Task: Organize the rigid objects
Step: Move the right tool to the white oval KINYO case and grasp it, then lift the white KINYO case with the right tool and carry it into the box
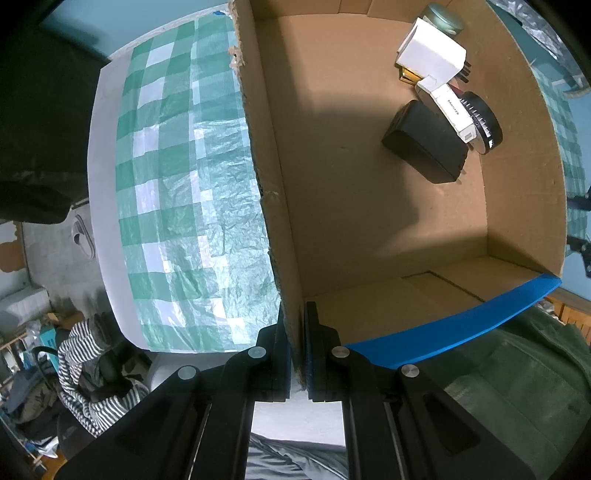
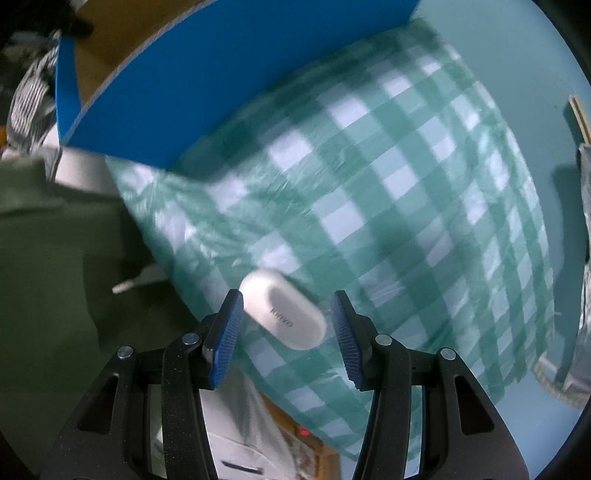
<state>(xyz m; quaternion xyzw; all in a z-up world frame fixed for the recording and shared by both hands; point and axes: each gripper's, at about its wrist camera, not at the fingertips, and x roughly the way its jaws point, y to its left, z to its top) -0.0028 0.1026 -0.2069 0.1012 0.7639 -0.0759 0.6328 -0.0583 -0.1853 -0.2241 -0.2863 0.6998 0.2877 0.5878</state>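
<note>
- Left gripper (image 1: 297,347) clamped shut on the box (image 1: 369,206) wall, jaws pinching the cardboard edge near the 6 o'clock corner; likely steadying the box so it stays put while things go in.
- Inside the box, clustered toward 1 o'clock: black case (image 1: 424,142), white carton (image 1: 430,55), slim white pack (image 1: 452,110), round black disc (image 1: 487,123), tin (image 1: 443,16) at the far corner. Rest of the box floor bare, room left for more.
- Blue flap (image 1: 461,325) along the near rim at 4 o'clock.
- Checked cloth (image 1: 184,184) spread over the tabletop at 9 o'clock of the box.
- Right gripper (image 2: 287,325) wide open, gripping nothing, jaws straddling the white case (image 2: 284,310).
- White case lying flat on the checked cloth, long axis skewed from 10 to 4 o'clock, between the jaws, nearer the left pad (image 2: 225,336); contact not discernible through the blur.
- Judged step: closing on the white case, then carrying it toward the box at 11 o'clock.
- Skewed lie may twist the smooth case in the grip.
</note>
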